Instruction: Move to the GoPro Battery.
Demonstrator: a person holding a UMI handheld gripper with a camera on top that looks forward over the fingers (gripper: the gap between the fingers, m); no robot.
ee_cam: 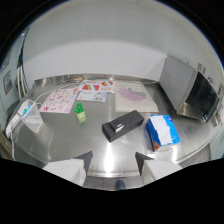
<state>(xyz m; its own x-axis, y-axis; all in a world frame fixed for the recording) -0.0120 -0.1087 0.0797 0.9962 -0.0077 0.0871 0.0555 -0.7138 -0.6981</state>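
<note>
Dark block, maybe GoPro battery (123, 125), just ahead of open gripper (114, 160).

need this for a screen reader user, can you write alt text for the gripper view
The open gripper hovers over a steel table, a dark box just ahead of its fingers. A blue-and-white pack lies beside the box, a small green object on its other side. Beyond lie printed sheets and a microwave.

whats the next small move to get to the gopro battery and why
Probably ease the gripper straight forward and slightly down: the fingers are open with nothing between them, and the dark boxy item that looks like the GoPro battery lies on the steel table just ahead of them.
</note>
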